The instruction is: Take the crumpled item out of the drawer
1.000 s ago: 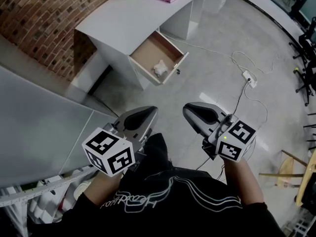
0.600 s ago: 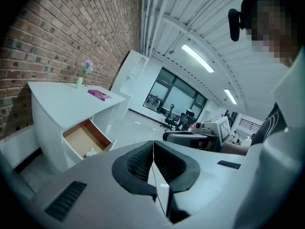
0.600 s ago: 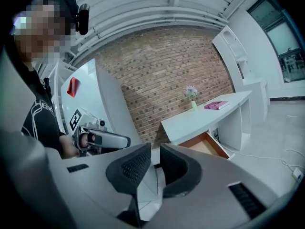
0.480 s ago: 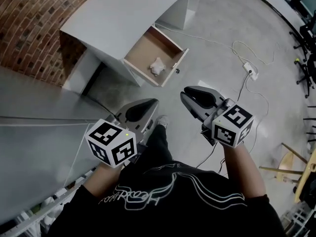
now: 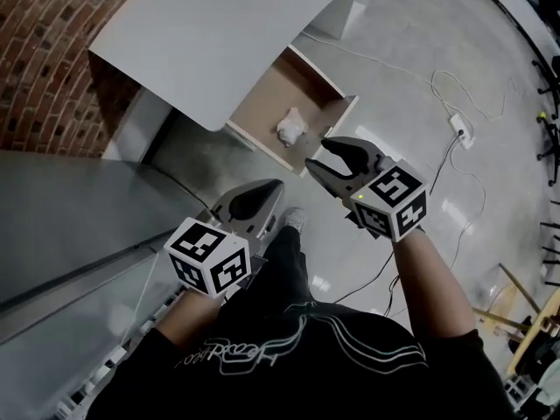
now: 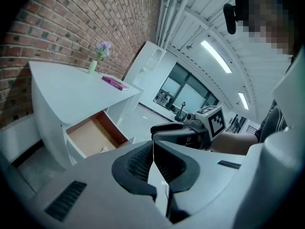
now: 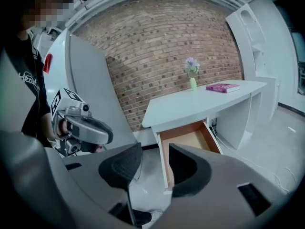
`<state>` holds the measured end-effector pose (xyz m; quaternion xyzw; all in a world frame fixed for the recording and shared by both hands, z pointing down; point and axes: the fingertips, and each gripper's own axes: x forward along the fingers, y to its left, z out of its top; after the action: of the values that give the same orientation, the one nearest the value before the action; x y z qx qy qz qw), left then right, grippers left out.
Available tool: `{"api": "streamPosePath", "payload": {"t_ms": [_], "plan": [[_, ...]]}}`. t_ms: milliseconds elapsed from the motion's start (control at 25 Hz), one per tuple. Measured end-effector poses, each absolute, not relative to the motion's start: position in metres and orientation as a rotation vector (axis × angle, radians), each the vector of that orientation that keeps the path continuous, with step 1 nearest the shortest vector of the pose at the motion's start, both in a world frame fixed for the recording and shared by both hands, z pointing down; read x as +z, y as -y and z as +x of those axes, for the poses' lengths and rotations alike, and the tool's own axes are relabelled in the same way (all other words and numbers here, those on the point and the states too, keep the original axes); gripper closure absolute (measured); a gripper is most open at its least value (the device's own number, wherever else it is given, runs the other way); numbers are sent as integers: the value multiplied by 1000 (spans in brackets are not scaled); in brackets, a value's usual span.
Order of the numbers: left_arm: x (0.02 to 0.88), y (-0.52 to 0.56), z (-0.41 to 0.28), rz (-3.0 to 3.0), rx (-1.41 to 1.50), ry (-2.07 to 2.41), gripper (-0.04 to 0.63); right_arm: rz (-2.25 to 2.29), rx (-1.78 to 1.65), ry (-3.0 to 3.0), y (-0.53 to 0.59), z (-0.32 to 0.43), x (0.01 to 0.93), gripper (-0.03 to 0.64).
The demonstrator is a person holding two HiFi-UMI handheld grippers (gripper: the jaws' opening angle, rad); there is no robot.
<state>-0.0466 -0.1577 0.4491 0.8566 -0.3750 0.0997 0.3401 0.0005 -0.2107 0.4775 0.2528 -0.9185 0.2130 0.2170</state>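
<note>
A white crumpled item [image 5: 291, 126] lies in the open wooden drawer [image 5: 262, 103] of the white desk [image 5: 210, 33], near the drawer's front right corner. My right gripper [image 5: 317, 154] hangs just in front of the drawer's front corner, above the floor. Its jaws are opening and nothing is between them. In the right gripper view the drawer [image 7: 188, 136] shows past the jaws [image 7: 155, 159]; the crumpled item is hidden there. My left gripper [image 5: 273, 186] is shut and empty, lower and to the left, and its closed tips [image 6: 153, 142] point toward the drawer [image 6: 93, 136].
A pink book [image 7: 223, 87] and a small vase with flowers [image 7: 192, 80] sit on the desk top. A brick wall [image 5: 44, 42] stands behind. A grey panel [image 5: 70, 208] runs on the left. A power strip with cables [image 5: 458, 128] lies on the floor to the right.
My right gripper has moved forward up to the drawer's front and its jaws have parted. The desk and drawer are nearer. The left gripper stays shut and low.
</note>
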Motion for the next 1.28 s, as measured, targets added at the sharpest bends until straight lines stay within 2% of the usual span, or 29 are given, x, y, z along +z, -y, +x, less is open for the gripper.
{"api": "streamPosePath", "payload": {"t_ms": [360, 920, 1280], "plan": [[519, 210, -81, 2142, 277, 1039, 572, 539, 491, 2345, 285, -37, 580, 388], [611, 234, -121, 2003, 301, 1065, 572, 228, 313, 2020, 339, -72, 724, 368], [640, 240, -136, 1957, 294, 1083, 572, 17, 118, 1856, 349, -92, 797, 368]]}}
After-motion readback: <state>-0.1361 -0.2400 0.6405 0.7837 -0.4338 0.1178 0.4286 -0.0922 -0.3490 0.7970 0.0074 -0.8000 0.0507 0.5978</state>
